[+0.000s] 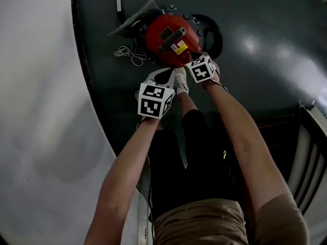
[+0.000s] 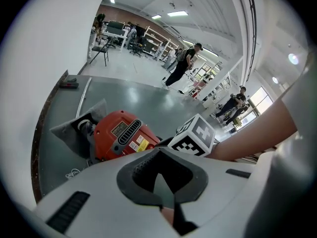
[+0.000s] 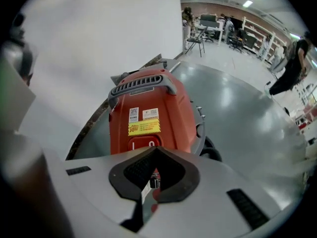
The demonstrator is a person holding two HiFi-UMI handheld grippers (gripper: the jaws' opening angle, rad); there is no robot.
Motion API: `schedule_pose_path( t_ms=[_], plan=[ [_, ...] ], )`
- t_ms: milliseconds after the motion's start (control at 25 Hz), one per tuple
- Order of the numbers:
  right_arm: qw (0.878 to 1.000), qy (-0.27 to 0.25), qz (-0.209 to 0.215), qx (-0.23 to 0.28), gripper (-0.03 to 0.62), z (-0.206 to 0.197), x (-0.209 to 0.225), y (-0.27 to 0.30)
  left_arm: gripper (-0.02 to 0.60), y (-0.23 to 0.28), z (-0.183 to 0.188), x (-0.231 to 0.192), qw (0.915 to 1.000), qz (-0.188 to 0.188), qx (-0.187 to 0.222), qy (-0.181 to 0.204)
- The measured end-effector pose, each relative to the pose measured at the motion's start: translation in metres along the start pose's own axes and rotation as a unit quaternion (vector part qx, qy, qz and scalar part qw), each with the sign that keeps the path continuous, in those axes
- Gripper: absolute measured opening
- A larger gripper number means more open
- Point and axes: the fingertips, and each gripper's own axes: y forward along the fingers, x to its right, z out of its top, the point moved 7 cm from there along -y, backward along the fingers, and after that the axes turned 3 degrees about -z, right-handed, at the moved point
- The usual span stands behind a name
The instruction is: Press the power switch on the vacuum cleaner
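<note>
A red vacuum cleaner (image 1: 171, 39) lies on the dark grey floor, with a black vent grille and yellow label on top. Its red rocker power switch (image 3: 143, 144) shows in the right gripper view just beyond the jaw tips. My right gripper (image 3: 154, 153) is shut, empty, and points steeply down at the cleaner's near end; whether it touches the switch I cannot tell. Its marker cube (image 1: 201, 68) hangs over the cleaner's near edge. My left gripper (image 2: 159, 155) is shut and empty, hovering short of the cleaner (image 2: 121, 133), its cube (image 1: 154, 100) nearer me.
A coiled white cord (image 1: 130, 52) and a grey nozzle (image 1: 134, 20) lie left of the cleaner; a black hose (image 1: 213, 32) curls on its right. My white shoe (image 1: 180, 80) stands between the grippers. A dark railing (image 1: 306, 152) stands right. People (image 2: 183, 66) walk far off.
</note>
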Motion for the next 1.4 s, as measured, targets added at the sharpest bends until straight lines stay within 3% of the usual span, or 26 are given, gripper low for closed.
schedule_pose_path(
  t_ms=[160, 240, 360, 480, 560, 680, 880, 960, 1040, 1120, 1280, 1400],
  plan=[
    [0.999, 0.04, 0.0, -0.019, 0.011, 0.001, -0.002, 0.002, 0.003, -0.003, -0.02, 0.011, 0.9997, 0.005, -0.014, -0.019],
    [0.994, 0.096, 0.012, -0.047, 0.011, 0.001, 0.007, 0.005, 0.003, -0.007, -0.025, 0.021, 0.9994, 0.001, -0.024, -0.023],
    [0.965, 0.239, 0.096, -0.056, 0.011, 0.004, 0.028, 0.002, 0.003, -0.026, -0.021, 0.042, 0.9992, -0.005, -0.037, -0.012],
    [0.941, 0.303, 0.144, 0.041, 0.011, 0.018, 0.04, -0.041, 0.003, -0.06, 0.003, 0.06, 0.9996, -0.004, -0.027, 0.007],
    [0.943, 0.287, 0.146, 0.081, 0.011, 0.019, 0.037, -0.073, 0.003, -0.08, 0.026, 0.065, 0.9996, -0.002, -0.019, 0.022],
    [0.958, 0.224, 0.147, 0.099, 0.011, -0.004, 0.016, -0.13, 0.003, -0.108, 0.046, 0.08, 0.9991, -0.004, -0.022, 0.035],
    [0.955, 0.191, 0.153, 0.168, 0.011, -0.013, -0.008, -0.257, 0.003, -0.163, 0.068, 0.126, 0.9987, -0.02, -0.01, 0.046],
    [0.95, 0.182, 0.141, 0.212, 0.011, 0.008, -0.002, -0.302, 0.003, -0.185, 0.091, 0.142, 0.9967, -0.055, 0.015, 0.057],
    [0.94, 0.183, 0.133, 0.257, 0.011, 0.034, 0.007, -0.344, 0.003, -0.206, 0.115, 0.157, 0.991, -0.103, 0.044, 0.072],
    [0.929, 0.186, 0.126, 0.295, 0.011, 0.055, 0.013, -0.388, 0.003, -0.23, 0.132, 0.175, 0.9855, -0.129, 0.064, 0.09],
    [0.912, 0.168, 0.117, 0.357, 0.011, 0.09, 0.013, -0.474, 0.003, -0.28, 0.157, 0.208, 0.9799, -0.126, 0.098, 0.12],
    [0.906, 0.131, 0.113, 0.386, 0.011, 0.113, 0.006, -0.527, 0.003, -0.314, 0.175, 0.226, 0.9726, -0.119, 0.148, 0.134]
  ],
)
